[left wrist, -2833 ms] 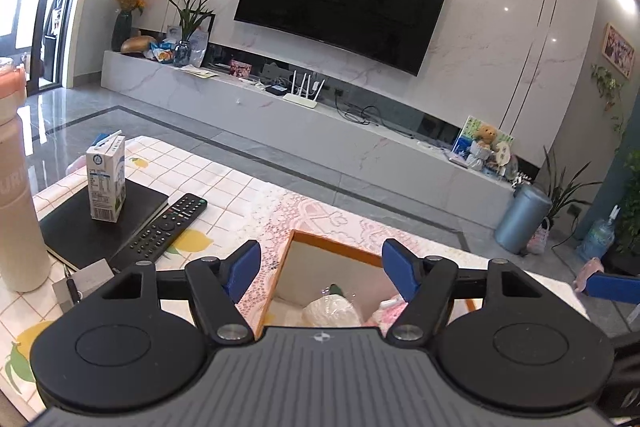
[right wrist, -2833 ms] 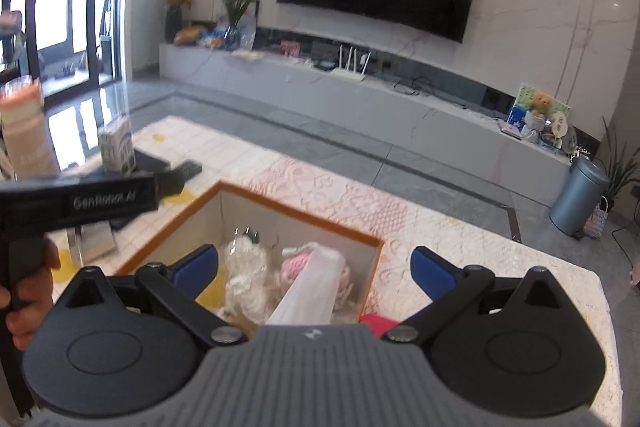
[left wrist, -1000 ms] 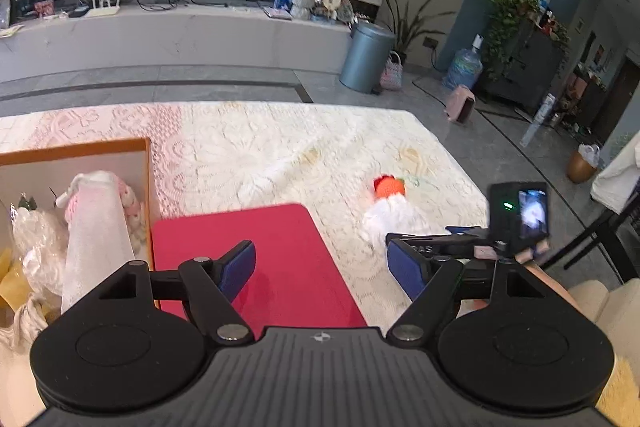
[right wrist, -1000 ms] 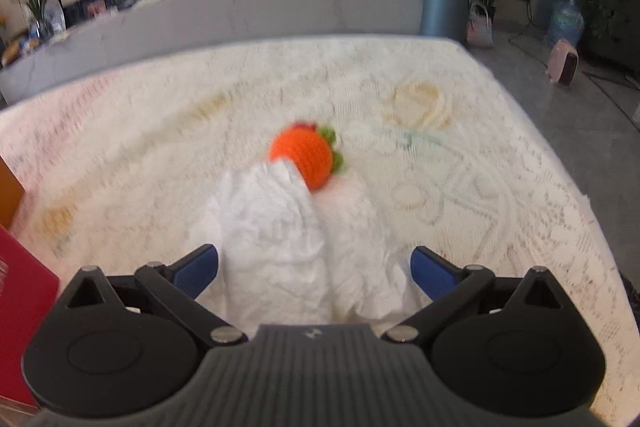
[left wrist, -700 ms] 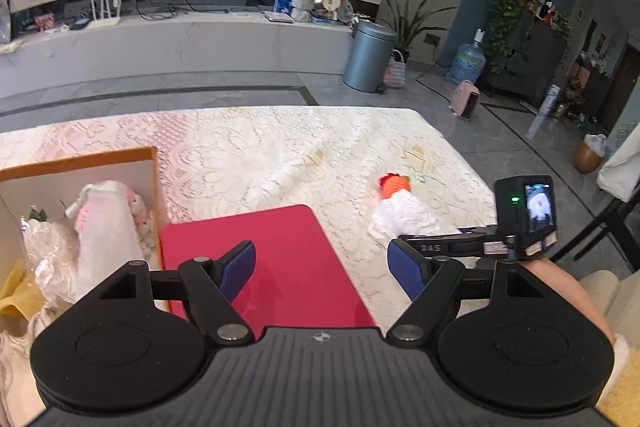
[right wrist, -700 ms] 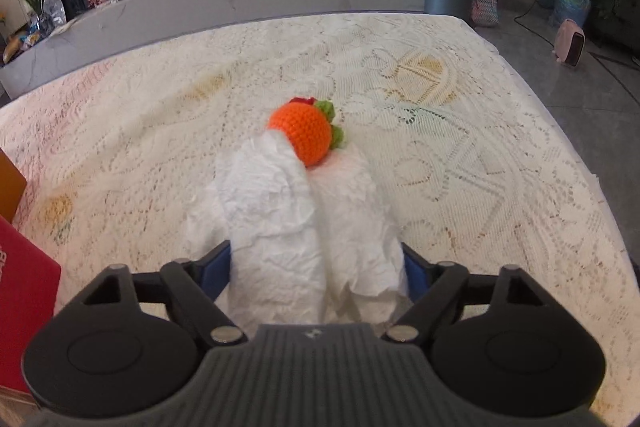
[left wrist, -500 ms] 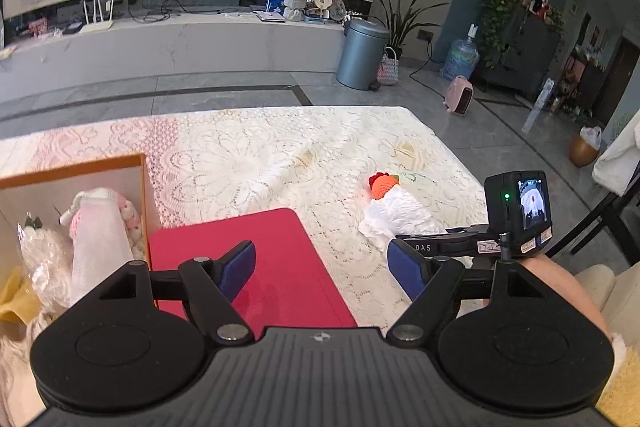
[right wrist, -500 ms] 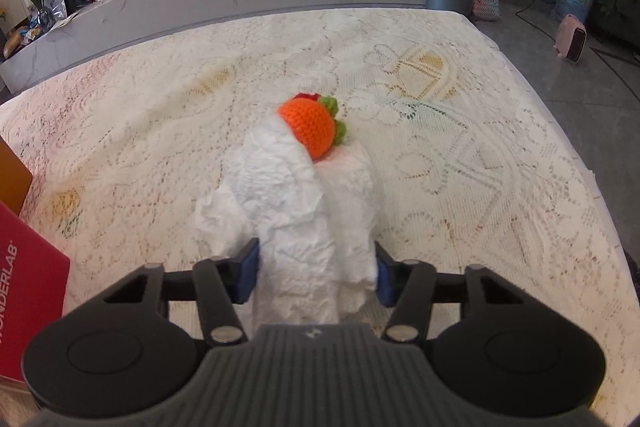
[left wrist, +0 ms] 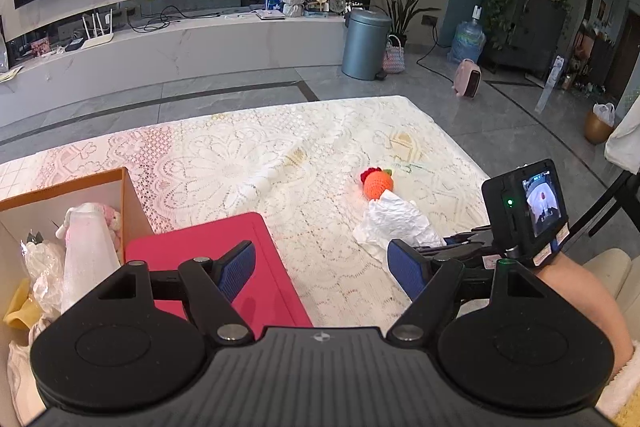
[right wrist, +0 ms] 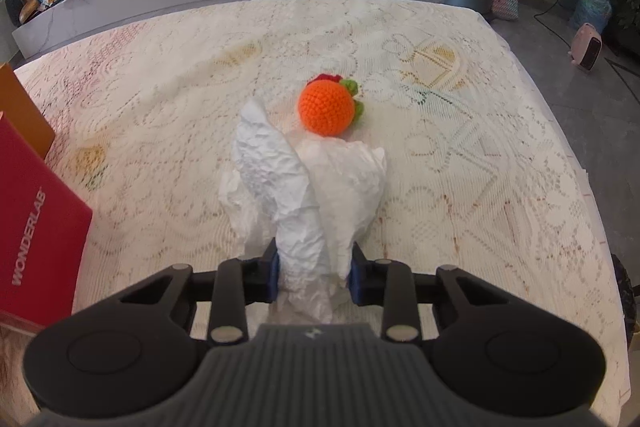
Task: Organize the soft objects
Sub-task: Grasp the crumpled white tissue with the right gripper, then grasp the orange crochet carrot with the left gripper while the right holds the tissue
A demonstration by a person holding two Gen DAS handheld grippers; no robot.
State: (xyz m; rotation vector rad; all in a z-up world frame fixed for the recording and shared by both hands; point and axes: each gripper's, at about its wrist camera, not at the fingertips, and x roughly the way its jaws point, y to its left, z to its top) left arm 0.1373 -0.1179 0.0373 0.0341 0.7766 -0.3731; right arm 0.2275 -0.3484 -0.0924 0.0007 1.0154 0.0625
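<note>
Right claw (right wrist: 313, 277) has just been closing and now pinches the near end of the crumpled white tissue (right wrist: 308, 187), whose long axis runs straight away from it toward the orange crocheted ball (right wrist: 326, 108) touching its far tip on the desk (right wrist: 480, 187). Left claw (left wrist: 322, 269) hangs spread and empty over the red box (left wrist: 208, 247). Only the left view shows the open cardboard box (left wrist: 132, 195) of soft things, left of the tissue.
</note>
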